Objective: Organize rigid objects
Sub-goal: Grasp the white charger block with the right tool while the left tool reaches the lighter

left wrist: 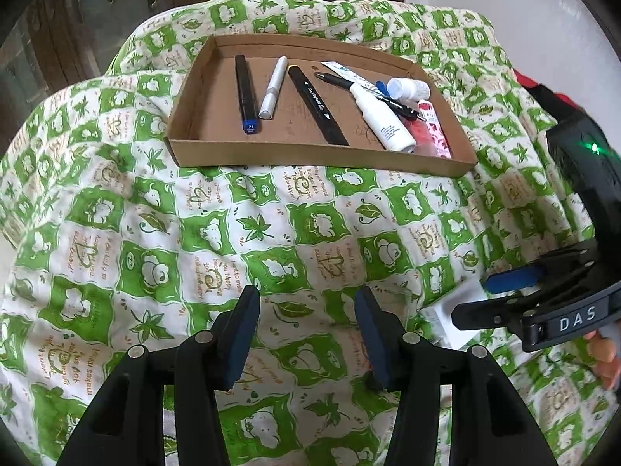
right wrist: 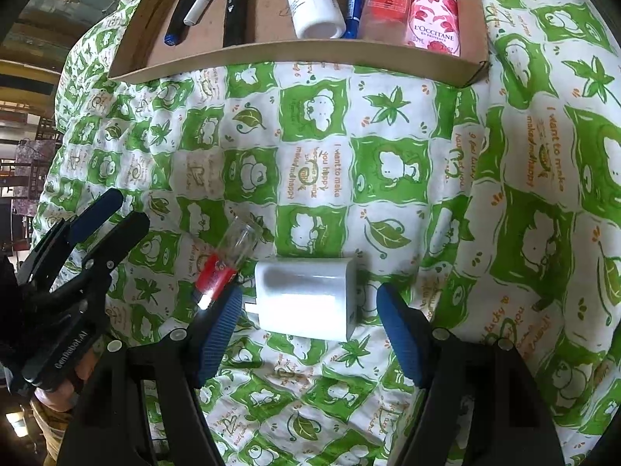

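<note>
A white charger plug (right wrist: 306, 299) lies on the green and white cloth between the open fingers of my right gripper (right wrist: 310, 322), which is not touching it. A small clear vial with a red cap (right wrist: 227, 260) lies just left of the plug. The cardboard tray (left wrist: 310, 153) holds several pens and markers, a white bottle (left wrist: 382, 116), a pink rose hand cream tube (right wrist: 434, 7) and a small white jar (left wrist: 407, 87). My left gripper (left wrist: 306, 330) is open and empty above bare cloth, well short of the tray. The right gripper shows in the left wrist view (left wrist: 512, 291).
The cloth (left wrist: 240, 225) covers a rounded surface that drops away at the left and far sides. The tray edge (right wrist: 295, 54) lies a little beyond the plug. The left gripper (right wrist: 89, 229) sits at the left of the right wrist view.
</note>
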Tool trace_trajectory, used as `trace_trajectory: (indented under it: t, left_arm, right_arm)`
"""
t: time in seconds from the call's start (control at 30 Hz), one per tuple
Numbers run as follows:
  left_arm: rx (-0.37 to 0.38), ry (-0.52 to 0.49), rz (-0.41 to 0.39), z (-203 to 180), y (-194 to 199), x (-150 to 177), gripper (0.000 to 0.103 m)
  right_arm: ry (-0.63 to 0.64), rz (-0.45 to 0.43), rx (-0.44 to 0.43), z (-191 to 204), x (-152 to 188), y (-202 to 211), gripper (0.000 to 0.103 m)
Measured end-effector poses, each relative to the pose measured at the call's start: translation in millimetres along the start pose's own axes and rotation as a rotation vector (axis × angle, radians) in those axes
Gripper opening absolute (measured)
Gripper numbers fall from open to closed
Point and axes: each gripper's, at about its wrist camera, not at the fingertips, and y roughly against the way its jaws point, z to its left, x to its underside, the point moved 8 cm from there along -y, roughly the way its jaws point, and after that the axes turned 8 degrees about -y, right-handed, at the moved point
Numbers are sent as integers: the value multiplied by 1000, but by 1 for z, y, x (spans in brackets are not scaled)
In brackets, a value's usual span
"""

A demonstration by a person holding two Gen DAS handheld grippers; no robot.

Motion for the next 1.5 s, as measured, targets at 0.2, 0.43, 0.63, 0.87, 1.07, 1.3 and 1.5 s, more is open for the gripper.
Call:
trace_trajectory:
  t: [0.2, 0.43, 0.63, 0.87, 1.07, 1.3, 1.5]
  left_arm:
    - [-33, -45, -10, -4, 0, 0, 63]
    - [-42, -53, -11, -2, 0, 0, 69]
    - [-47, -47, -7, -1, 0, 1, 69]
    - [-49, -23, -9, 3, 2, 2, 69]
    - [-37, 20, -5, 8, 1, 3, 69]
    - [-41, 8, 13, 6, -2, 5, 69]
    - [-44, 1, 27, 4, -6, 7, 69]
  right_arm:
    - [-6, -1, -4, -3, -3, 4, 72]
    - [-10, -3, -11, -6, -5, 8, 74]
    - [-10, -4, -9, -6, -5, 8, 74]
    - [3, -23, -37, 1, -6, 15, 63]
    - [38, 7, 27, 4, 0, 2, 52]
    - [96, 5, 79, 13, 0, -11, 58]
    - [103, 30, 76, 15, -3, -20, 62]
